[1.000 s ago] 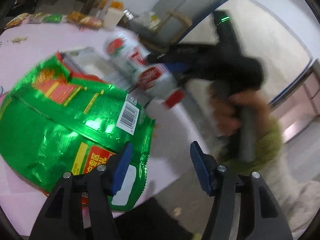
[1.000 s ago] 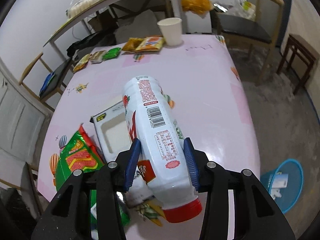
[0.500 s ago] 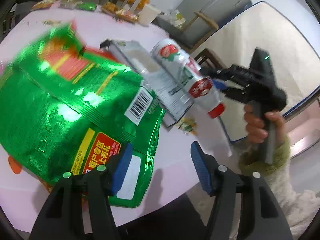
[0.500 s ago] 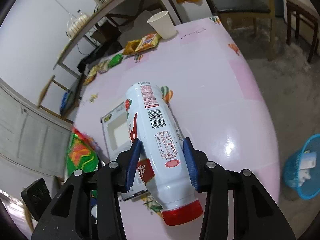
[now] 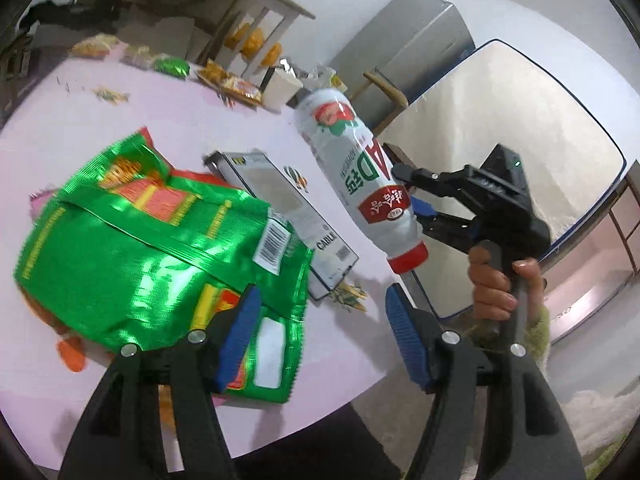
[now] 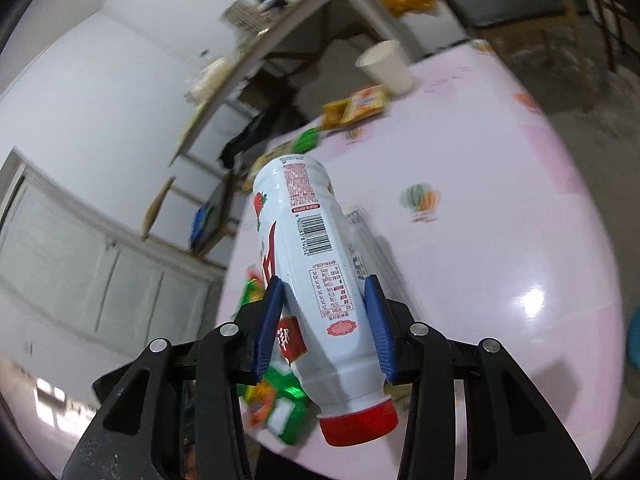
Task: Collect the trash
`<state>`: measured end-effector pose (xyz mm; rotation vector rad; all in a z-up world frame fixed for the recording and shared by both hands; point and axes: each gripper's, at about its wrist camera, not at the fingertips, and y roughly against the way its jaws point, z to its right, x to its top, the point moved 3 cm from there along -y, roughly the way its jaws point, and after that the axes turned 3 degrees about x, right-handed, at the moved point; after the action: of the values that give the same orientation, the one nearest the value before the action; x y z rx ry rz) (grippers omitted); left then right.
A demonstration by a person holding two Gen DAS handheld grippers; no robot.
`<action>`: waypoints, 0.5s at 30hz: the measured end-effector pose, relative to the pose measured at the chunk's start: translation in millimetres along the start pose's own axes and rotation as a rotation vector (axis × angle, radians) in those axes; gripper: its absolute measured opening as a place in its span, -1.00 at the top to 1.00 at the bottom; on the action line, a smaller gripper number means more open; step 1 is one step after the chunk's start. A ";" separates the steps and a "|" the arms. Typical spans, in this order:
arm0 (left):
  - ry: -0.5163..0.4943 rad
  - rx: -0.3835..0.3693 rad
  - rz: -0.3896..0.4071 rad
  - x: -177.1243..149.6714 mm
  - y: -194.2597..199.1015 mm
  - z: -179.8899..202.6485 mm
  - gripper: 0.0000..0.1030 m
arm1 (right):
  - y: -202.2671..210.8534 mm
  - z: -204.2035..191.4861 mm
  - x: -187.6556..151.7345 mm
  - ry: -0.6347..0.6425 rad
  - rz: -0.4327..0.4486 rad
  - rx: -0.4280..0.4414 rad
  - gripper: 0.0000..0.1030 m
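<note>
A white drink bottle (image 6: 320,276) with a red cap hangs tilted above the pink table (image 6: 500,240), cap end toward the camera. My right gripper (image 6: 324,316) is shut on its lower body; from the left wrist view the bottle (image 5: 356,172) and that gripper (image 5: 416,208) show at the right, held by a hand. A crumpled green snack bag (image 5: 152,248) lies on the table. My left gripper (image 5: 320,332) hovers over the bag's near corner, its jaws opening, nothing pressed between them. A flat grey cable box (image 5: 288,216) lies beside the bag.
A white paper cup (image 6: 388,66) and several small snack wrappers (image 6: 356,106) sit at the table's far end. A wooden chair (image 6: 516,0) and a shelf table stand behind. A blue bin's rim (image 6: 634,338) shows on the floor at the right edge.
The right gripper has lifted and tilted the bottle, cap end nearer the table edge. The left gripper has shifted over the green bag's corner and its jaws stand wider.
</note>
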<state>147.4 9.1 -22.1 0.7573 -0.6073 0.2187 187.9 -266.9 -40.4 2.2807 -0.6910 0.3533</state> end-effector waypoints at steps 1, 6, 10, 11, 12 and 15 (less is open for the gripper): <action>-0.007 0.011 0.008 -0.3 1.4 -1.4 -0.31 | -8.4 -15.0 -5.5 0.029 -0.021 0.021 0.24; 0.028 0.051 0.017 -7.6 11.6 -18.4 -0.36 | -56.1 -53.9 -29.6 0.125 -0.108 0.041 0.24; 0.045 0.095 0.018 -9.8 18.4 -28.9 -0.36 | -98.2 -62.4 -47.9 0.212 -0.194 -0.072 0.18; 0.045 0.112 0.016 -9.9 18.6 -30.7 -0.36 | -104.3 -61.0 -50.5 0.220 -0.212 -0.089 0.16; 0.044 0.120 0.015 -9.9 18.8 -31.7 -0.36 | -106.0 -59.9 -51.2 0.219 -0.221 -0.080 0.11; 0.050 0.132 0.011 -8.9 17.9 -34.8 -0.36 | -99.7 -54.9 -51.6 0.206 -0.230 -0.067 -0.02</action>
<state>148.3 46.4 -36.7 0.8734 -0.5532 0.2890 199.8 -148.9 -79.8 2.1935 -0.3277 0.4402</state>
